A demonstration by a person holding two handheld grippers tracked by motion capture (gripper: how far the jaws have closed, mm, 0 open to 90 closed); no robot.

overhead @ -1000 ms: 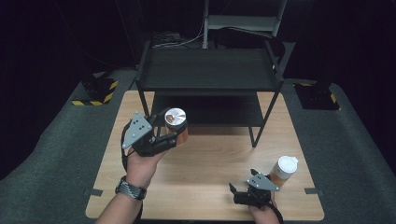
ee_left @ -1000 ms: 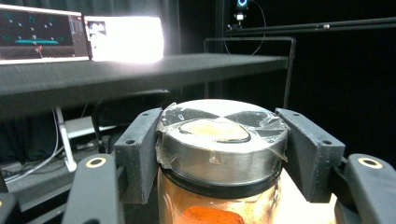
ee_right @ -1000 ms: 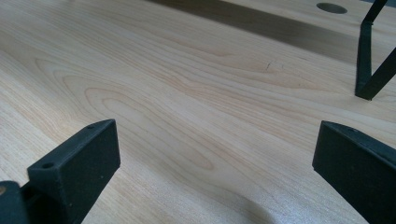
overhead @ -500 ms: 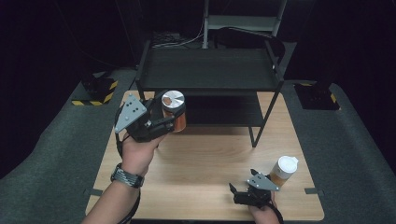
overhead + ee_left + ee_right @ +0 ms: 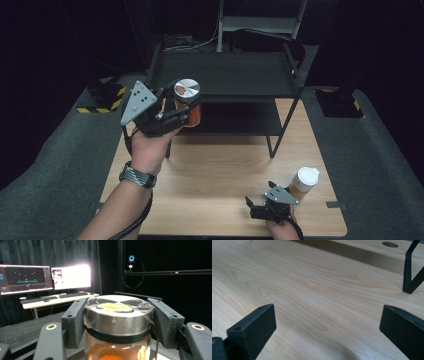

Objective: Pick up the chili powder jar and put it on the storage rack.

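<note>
Jar with a shiny lid sits pinched between the jaws of the left gripper, lifted up by the top of the black shelf, maybe so it can go there. Right gripper rests low on the table, jaws spread wide, holding nothing, beside a white-lidded cup.

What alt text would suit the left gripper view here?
The left gripper is clamped on a glass jar of orange powder, just below its silver lid. Behind it stand lit monitors on a desk.
</note>
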